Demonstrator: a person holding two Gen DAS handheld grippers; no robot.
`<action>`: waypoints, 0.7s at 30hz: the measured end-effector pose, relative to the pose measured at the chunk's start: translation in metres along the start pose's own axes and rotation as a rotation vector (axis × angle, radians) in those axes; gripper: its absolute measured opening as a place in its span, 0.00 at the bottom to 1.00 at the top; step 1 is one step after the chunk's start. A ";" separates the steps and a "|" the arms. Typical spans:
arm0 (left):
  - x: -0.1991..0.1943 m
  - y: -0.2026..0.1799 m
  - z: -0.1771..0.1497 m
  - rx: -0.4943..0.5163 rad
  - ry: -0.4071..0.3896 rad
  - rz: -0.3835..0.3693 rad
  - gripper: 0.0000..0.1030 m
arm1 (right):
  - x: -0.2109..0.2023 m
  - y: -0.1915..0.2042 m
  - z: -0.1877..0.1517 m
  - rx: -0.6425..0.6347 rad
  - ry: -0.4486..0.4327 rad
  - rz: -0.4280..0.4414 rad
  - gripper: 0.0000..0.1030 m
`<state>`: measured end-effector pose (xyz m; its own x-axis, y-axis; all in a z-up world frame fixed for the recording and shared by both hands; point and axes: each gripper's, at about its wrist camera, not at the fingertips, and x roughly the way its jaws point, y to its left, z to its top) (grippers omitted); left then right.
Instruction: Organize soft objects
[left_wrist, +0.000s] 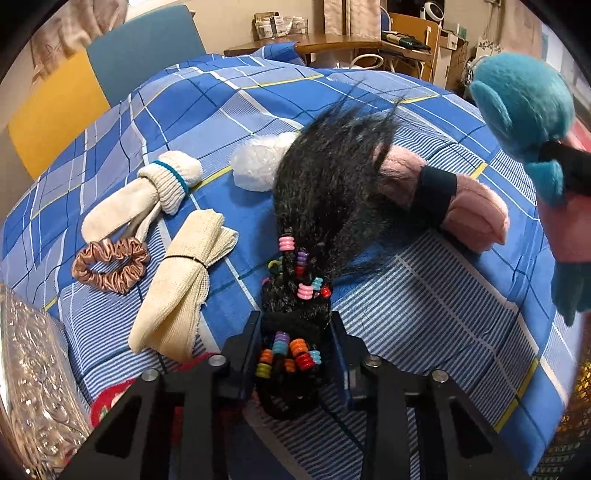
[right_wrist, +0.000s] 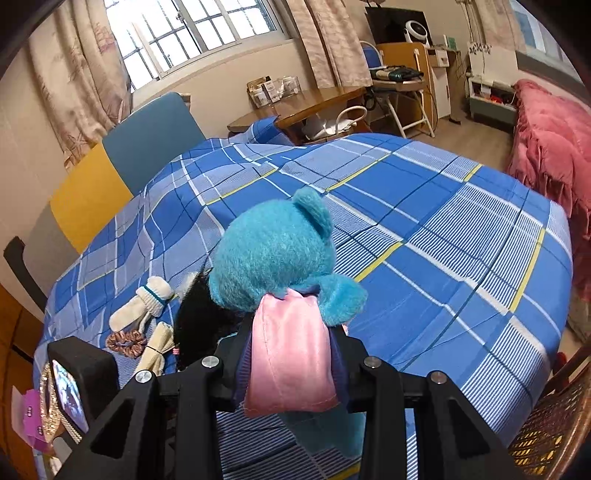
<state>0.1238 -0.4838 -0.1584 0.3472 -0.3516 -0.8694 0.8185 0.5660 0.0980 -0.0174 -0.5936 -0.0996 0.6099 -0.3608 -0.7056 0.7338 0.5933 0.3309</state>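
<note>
My left gripper is shut on a black hairpiece strung with coloured beads, held above the blue checked bedspread. My right gripper is shut on a blue plush toy in a pink satin garment, held above the bed; the toy also shows at the right edge of the left wrist view. On the bed lie a rolled pink fleece with a dark band, a cream knotted sock, a tied beige cloth, a copper scrunchie and a white plastic bundle.
A shiny clear container and a red item sit at the near left. A blue and yellow headboard, a wooden desk, a pink quilt and a wicker chair surround the bed.
</note>
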 end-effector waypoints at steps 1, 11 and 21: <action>-0.002 0.001 -0.002 -0.009 -0.001 0.000 0.32 | -0.001 0.002 0.000 -0.015 -0.008 -0.013 0.35; -0.030 0.010 -0.016 -0.110 -0.043 -0.020 0.32 | -0.007 0.014 0.000 -0.093 -0.055 -0.045 0.35; -0.089 0.020 -0.029 -0.161 -0.142 -0.059 0.32 | -0.016 0.028 -0.003 -0.172 -0.115 -0.059 0.35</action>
<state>0.0964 -0.4198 -0.0931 0.3711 -0.4828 -0.7932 0.7600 0.6488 -0.0394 -0.0071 -0.5689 -0.0808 0.6043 -0.4725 -0.6415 0.7137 0.6789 0.1722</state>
